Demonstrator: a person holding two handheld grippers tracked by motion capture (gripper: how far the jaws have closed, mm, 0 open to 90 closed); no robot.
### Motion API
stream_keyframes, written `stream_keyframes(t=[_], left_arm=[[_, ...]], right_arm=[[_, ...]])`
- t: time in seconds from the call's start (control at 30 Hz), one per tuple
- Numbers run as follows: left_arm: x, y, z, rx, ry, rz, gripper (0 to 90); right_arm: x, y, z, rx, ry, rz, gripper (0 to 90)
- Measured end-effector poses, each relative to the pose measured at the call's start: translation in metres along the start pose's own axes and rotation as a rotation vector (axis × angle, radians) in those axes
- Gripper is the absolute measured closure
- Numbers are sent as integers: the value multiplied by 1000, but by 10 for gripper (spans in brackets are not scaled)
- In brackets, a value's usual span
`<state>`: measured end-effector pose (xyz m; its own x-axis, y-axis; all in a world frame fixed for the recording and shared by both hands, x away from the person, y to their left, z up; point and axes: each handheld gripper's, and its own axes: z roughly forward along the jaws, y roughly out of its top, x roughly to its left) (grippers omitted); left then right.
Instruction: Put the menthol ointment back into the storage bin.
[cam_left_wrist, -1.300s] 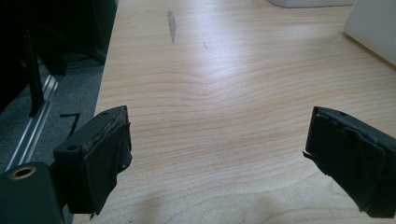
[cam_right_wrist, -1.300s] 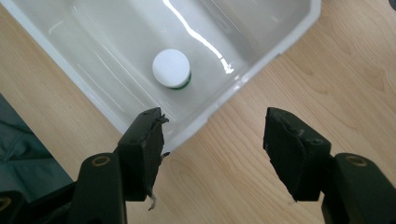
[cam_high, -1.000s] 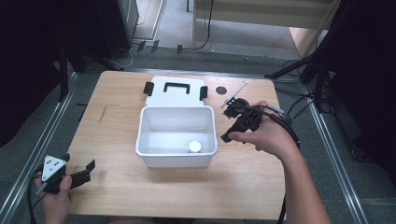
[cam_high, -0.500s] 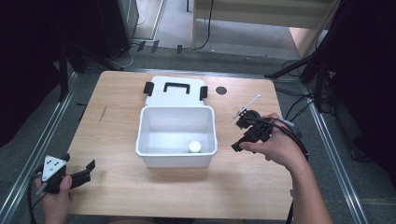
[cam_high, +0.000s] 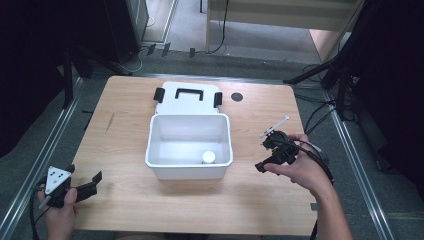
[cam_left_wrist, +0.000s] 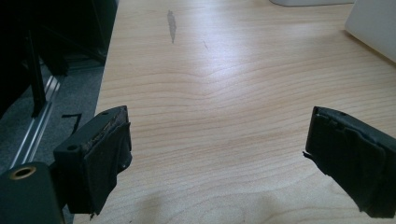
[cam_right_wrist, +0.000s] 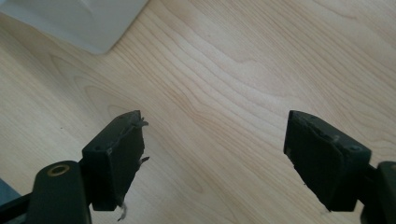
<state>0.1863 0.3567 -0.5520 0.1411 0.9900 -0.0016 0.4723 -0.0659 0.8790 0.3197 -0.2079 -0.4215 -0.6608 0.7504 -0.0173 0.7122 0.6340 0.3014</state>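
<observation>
An open white box (cam_high: 155, 145) stands mid-table with a small white round thing (cam_high: 208, 157) on its floor near the front right corner. Its white lid (cam_high: 187, 106), with a black handle and two black latches, lies flat just behind it. My right gripper (cam_high: 264, 159) hovers low over bare wood to the right of the box. Its jaws have just been opening and stand open (cam_right_wrist: 212, 130) with nothing between them. The box's corner (cam_right_wrist: 79, 23) is ahead of it. My left gripper (cam_high: 84, 174) rests open at the near left corner, empty (cam_left_wrist: 219, 126).
A dark round spot (cam_high: 237, 96) marks the wooden table (cam_high: 250, 210) behind the lid. A dark scuff (cam_left_wrist: 172, 25) lies on the left part of the top. The table's left edge drops to a metal rail (cam_high: 45, 160). Cables (cam_high: 320, 115) trail off the right side.
The right hand has moved from beside the box's right rim toward the near right and lower over the table, and its jaws have spread wider. The left hand has stayed put.
</observation>
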Motion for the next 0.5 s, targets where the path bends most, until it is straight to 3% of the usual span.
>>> stream_keyframes(t=[0.3,0.5], left_arm=[[0,0,0,-1,0,0,78],[0,0,0,-1,1,0,77]], right_arm=[[-6,-27,9,-62,-60,64,134],[-14,-48,13,-146,-97,114,107]])
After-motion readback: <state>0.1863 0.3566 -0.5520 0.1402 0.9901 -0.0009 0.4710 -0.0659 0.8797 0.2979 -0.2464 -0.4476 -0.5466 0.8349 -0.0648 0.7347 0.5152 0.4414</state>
